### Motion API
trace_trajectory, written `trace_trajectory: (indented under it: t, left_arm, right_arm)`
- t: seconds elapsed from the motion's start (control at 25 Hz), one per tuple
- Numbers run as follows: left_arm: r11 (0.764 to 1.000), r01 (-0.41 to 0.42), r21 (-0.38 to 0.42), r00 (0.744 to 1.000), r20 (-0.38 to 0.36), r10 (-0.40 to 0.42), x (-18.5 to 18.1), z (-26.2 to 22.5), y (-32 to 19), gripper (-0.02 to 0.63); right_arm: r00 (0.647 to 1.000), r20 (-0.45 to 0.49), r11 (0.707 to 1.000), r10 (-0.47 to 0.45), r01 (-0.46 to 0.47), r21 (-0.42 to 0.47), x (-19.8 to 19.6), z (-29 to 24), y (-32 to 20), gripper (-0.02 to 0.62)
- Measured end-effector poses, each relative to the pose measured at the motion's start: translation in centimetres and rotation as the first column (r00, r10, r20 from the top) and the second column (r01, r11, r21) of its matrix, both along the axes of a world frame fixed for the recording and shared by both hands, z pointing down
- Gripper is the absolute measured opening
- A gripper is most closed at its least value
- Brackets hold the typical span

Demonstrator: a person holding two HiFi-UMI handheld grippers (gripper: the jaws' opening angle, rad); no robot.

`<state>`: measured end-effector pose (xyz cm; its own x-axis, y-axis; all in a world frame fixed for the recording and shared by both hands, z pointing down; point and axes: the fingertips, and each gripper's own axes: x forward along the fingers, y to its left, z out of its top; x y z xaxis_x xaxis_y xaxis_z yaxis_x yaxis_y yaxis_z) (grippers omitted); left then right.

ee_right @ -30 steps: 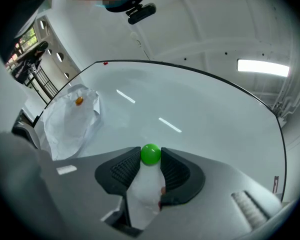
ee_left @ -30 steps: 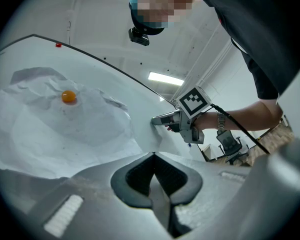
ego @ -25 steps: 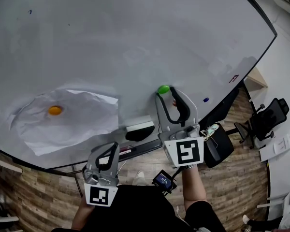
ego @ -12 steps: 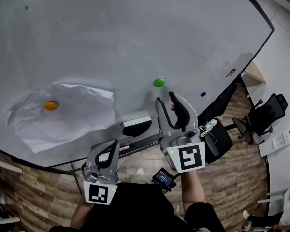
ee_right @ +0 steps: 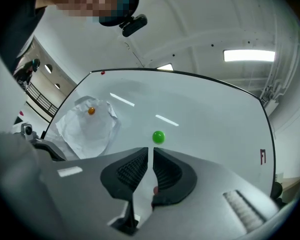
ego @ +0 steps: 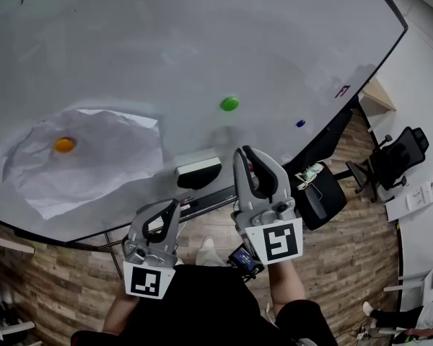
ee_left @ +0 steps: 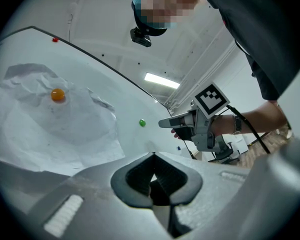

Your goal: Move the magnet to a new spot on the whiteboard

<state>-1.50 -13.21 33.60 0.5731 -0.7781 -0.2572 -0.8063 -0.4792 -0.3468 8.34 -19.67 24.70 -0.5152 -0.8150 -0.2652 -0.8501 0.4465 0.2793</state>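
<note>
Nearest, the left claw [ego: 175, 205] was held low, its jaws together at the tips with nothing between them. Beside it the right claw [ego: 244, 151] pointed at the whiteboard [ego: 202, 42]. Its jaws had just been closing and stood almost together, with a thin slit left and nothing in it. Just left of its tips an eraser [ego: 198, 171] sat at the board's lower edge. Further up, the green magnet [ego: 229, 104] stuck to the bare board, apart from the claw. Off to the left an orange magnet [ego: 64, 145] pinned a crumpled paper [ego: 101, 168].
</note>
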Motion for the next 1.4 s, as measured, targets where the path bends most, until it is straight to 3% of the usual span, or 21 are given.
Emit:
trace_trajectory:
  t: [0.2,0.68,1.12,1.4]
  left_arm:
    - [1.000,-0.009,-0.007,1.000,0.004,0.009,0.5,0.3,0.6,-0.005]
    - [0.998,-0.038,-0.043,0.999,0.006,0.038,1.7,1.6,2.1,-0.005]
    - [0.997,-0.051,-0.060,0.998,0.022,0.052,2.0,2.5,2.3,-0.005]
    - [0.996,-0.040,-0.078,0.998,0.035,0.043,1.5,3.6,2.1,-0.005]
  right_arm:
    - [1.000,0.014,1.000,0.005,-0.004,-0.028,0.1,1.5,1.1,0.003]
    - [1.000,0.029,0.997,0.002,0.000,-0.079,0.2,5.6,4.9,0.002]
    - [0.999,0.045,0.983,0.004,0.004,-0.186,0.5,10.8,6.6,0.002]
    - [0.999,0.045,0.988,-0.003,0.010,-0.154,-0.5,11.5,7.4,0.002]
